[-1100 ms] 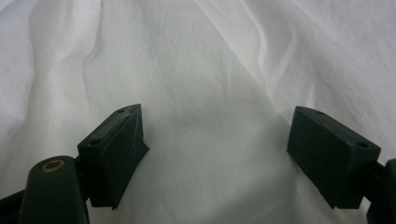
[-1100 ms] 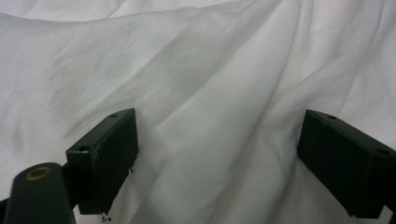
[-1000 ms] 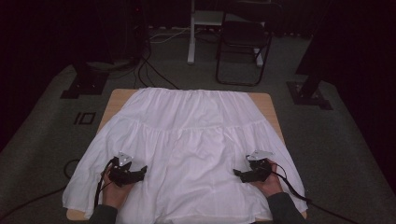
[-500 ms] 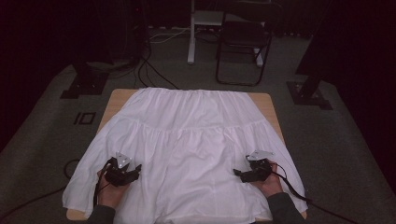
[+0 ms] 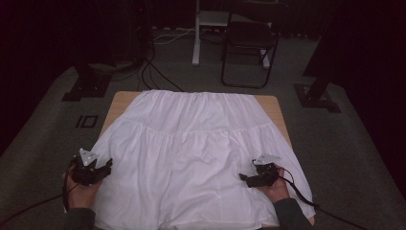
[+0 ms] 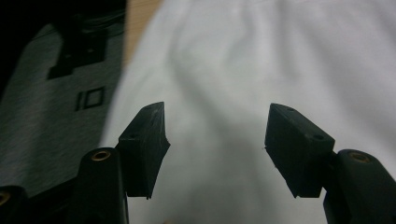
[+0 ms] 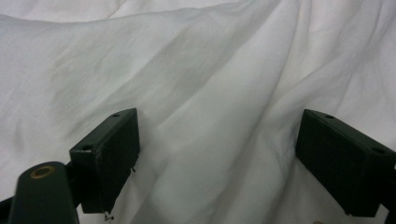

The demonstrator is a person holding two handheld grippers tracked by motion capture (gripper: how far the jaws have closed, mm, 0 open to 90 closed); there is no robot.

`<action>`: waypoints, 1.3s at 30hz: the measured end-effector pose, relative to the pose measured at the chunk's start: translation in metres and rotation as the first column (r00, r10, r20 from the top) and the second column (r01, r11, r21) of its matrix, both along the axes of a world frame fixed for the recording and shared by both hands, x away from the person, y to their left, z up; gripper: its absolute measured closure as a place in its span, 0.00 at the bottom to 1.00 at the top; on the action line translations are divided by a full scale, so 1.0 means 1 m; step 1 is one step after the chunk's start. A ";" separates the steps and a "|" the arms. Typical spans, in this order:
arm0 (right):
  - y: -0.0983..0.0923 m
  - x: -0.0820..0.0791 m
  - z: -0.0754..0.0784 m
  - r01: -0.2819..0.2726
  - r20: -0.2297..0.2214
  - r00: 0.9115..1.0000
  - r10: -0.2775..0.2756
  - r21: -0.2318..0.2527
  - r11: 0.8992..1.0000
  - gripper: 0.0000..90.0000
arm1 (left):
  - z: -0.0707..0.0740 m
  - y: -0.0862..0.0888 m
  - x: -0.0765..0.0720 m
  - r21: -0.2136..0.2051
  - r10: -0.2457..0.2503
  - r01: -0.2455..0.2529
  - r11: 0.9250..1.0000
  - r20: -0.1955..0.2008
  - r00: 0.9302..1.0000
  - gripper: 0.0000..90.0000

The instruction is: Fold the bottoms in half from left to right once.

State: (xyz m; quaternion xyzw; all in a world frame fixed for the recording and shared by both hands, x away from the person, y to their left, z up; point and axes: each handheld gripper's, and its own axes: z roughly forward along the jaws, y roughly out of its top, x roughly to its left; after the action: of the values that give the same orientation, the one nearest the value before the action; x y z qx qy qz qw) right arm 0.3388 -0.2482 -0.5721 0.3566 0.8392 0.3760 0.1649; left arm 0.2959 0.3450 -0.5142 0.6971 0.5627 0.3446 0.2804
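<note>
A white gathered garment (image 5: 191,153) lies spread flat over a wooden table (image 5: 119,103) and covers most of its top. My left gripper (image 5: 107,165) hovers at the cloth's left edge with its jaws pointing right. In the left gripper view the left gripper (image 6: 217,121) is open above the fabric (image 6: 261,60). Its jaws have just been opening a little, with nothing between them. My right gripper (image 5: 244,178) rests low on the cloth near the right front. In the right gripper view the right gripper (image 7: 219,126) is wide open over wrinkled fabric (image 7: 210,70).
The garment hangs over the table's front and side edges. On the grey floor beyond stand a dark folding chair (image 5: 249,43), a white post (image 5: 196,33) and black stand bases (image 5: 88,86) (image 5: 316,93). Cables (image 5: 158,72) run behind the table.
My left gripper has moved left toward the cloth's edge and lifted slightly. The right gripper has stayed where it was.
</note>
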 end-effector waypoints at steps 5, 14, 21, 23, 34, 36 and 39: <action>0.000 0.000 0.000 0.003 0.000 1.000 -0.003 0.001 1.000 0.15 | -0.013 0.031 0.010 -0.004 0.106 -0.106 0.994 -0.051 0.993 0.42; 0.000 -0.001 0.000 0.008 -0.001 1.000 -0.008 0.002 1.000 0.15 | -0.040 0.050 0.019 -0.093 0.120 -0.133 0.987 -0.131 0.984 0.27; 0.000 -0.001 0.000 0.007 0.000 1.000 -0.007 0.002 1.000 0.15 | -0.044 0.061 0.022 -0.215 0.097 -0.129 0.968 -0.153 0.983 0.26; 0.000 -0.001 0.000 0.007 0.000 1.000 -0.007 0.002 1.000 0.15 | -0.045 0.063 0.022 -0.249 0.091 -0.129 0.960 -0.158 0.983 0.31; 0.000 -0.001 0.000 0.007 0.000 1.000 -0.007 0.002 1.000 0.15 | -0.037 0.055 0.006 -0.080 0.127 -0.137 0.987 -0.116 0.985 0.92; 0.000 -0.002 0.000 0.012 0.000 1.000 -0.012 0.003 1.000 0.16 | -0.037 0.049 0.002 -0.042 0.116 -0.121 0.992 -0.101 0.988 0.97; -0.001 -0.003 0.000 0.022 0.006 1.000 -0.022 0.010 1.000 0.22 | -0.035 0.045 -0.002 -0.032 0.112 -0.115 0.993 -0.080 0.990 0.98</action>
State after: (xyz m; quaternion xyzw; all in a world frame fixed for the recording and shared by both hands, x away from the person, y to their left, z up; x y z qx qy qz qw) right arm 0.3360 -0.2490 -0.5718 0.3654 0.8329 0.3794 0.1699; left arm 0.2942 0.3901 -0.5491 0.6715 0.6183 0.3222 0.2510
